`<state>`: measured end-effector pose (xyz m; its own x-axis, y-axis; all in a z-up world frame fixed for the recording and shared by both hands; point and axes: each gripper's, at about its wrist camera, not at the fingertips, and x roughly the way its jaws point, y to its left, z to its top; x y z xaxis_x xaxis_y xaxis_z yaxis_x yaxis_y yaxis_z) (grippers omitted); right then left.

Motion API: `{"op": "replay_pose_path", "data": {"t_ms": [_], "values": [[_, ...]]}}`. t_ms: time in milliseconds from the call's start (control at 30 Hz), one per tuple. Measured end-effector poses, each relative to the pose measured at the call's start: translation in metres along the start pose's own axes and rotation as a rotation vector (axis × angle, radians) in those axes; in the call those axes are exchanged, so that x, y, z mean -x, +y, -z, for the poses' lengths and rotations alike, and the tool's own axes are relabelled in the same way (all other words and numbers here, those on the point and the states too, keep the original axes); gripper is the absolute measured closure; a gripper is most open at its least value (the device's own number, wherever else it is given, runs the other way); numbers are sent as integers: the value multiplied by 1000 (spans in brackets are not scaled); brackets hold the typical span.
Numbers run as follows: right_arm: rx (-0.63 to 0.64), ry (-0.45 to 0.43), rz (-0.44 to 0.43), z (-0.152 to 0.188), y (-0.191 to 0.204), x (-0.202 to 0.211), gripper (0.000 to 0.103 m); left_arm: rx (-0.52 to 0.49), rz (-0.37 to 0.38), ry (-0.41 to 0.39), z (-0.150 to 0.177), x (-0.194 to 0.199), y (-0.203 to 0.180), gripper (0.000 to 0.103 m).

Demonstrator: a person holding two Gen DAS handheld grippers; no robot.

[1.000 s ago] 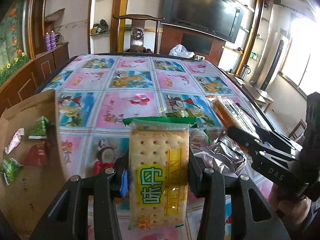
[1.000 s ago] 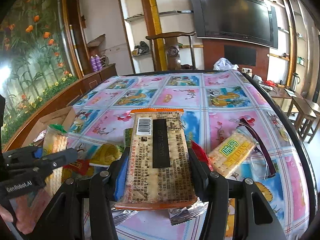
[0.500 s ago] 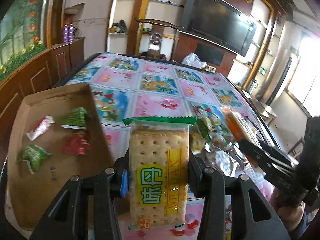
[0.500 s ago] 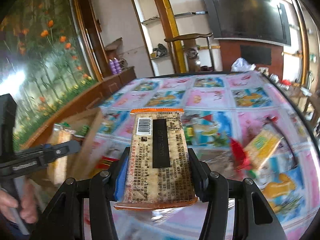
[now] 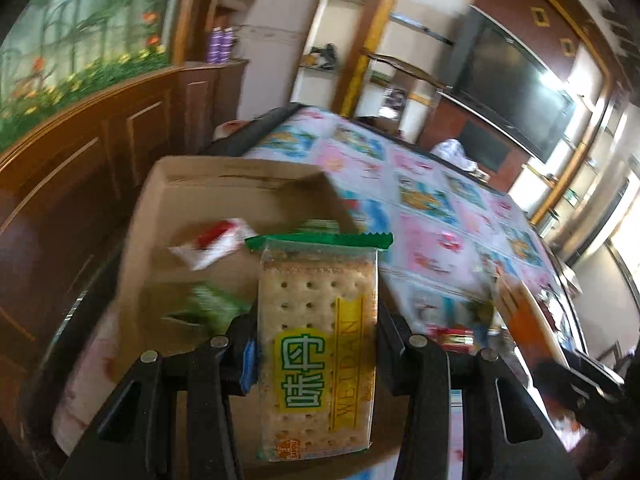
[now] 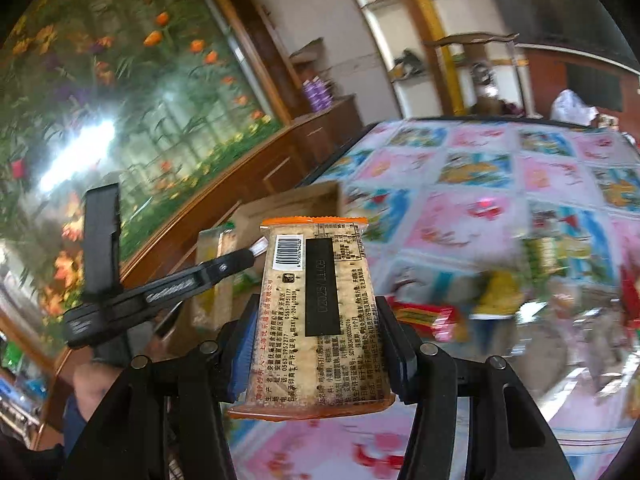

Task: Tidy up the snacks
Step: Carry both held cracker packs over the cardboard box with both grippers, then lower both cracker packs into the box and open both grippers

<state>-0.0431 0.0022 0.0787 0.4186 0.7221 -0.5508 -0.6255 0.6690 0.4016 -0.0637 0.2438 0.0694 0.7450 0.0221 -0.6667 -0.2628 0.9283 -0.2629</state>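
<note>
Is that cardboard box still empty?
No, the cardboard box already holds a red-and-white packet and a green one.

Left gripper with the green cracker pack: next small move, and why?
Probably carry it a little further forward over the cardboard box, then lower before letting go. The left gripper is shut on the green-topped cracker pack, which hangs over the box's near part, where small snack packets already lie.

Green-topped cracker pack [image 5: 318,344]: yellow-green badge with Chinese characters "味丹", yellow strip reading "WEIDAN". Orange-edged cracker pack [image 6: 316,320], back side: barcode sticker, black panel stamped "2025/11/09", fine Chinese print, mostly too small to read.
</note>
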Motion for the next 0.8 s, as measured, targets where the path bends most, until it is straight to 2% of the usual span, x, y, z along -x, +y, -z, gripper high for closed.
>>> {"op": "replay_pose_path", "data": {"t_ms": [233,433,800], "values": [[34,103,-42,3,34,-52,45,66,-39,21,0,-5,37,58],[16,187,-14,8,32,-87,45,76,-47,38,5,-7,48,58],[45,186,45,13,32,-116,45,100,-51,81,14,-15,60,58]]}}
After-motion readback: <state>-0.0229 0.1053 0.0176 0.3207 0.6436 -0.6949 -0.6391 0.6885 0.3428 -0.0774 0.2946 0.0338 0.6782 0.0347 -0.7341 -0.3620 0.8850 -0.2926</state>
